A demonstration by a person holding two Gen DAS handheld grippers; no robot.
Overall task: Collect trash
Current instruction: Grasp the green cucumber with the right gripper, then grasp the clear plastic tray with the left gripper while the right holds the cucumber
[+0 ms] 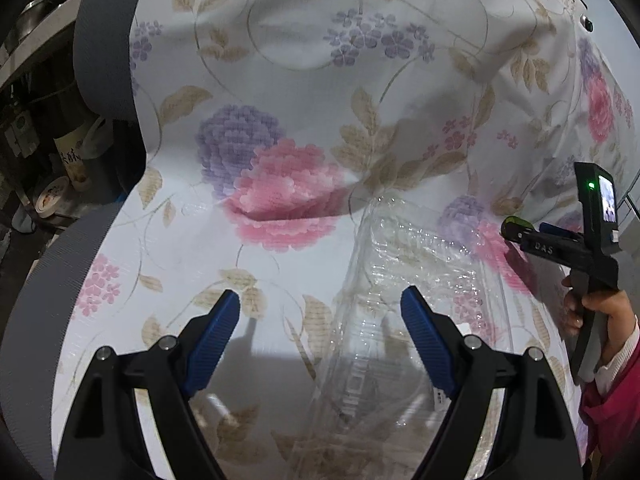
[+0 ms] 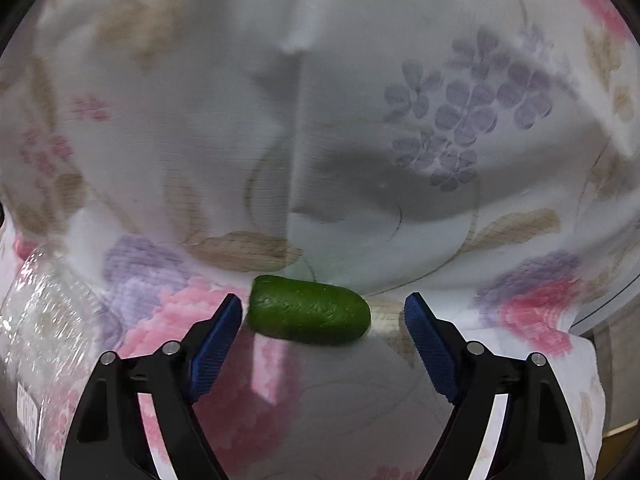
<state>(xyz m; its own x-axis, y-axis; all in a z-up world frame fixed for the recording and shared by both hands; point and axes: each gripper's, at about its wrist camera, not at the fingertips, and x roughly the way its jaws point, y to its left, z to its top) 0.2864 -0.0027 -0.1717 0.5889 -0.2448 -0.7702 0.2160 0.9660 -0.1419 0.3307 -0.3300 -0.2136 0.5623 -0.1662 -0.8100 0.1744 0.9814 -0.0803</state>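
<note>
- Trash on the flowered tablecloth (image 1: 304, 64): a crumpled clear plastic wrapper (image 1: 404, 280) and a green cucumber piece (image 2: 308, 310).
- My left gripper (image 1: 320, 320) hangs open above the wrapper's edge, holding nothing.
- My right gripper (image 2: 322, 328) gapes wide just before the cucumber piece, its blue pads (image 2: 214, 352) not pressing it.

Soft overhead light, no harsh glare except sparkle on clear plastic packaging (image 1: 404, 280). Finger shadows fall on tablecloth (image 1: 304, 80). Right wrist view motion-blurred; both show heavy fisheye bending, dark vignetted corners.
</note>
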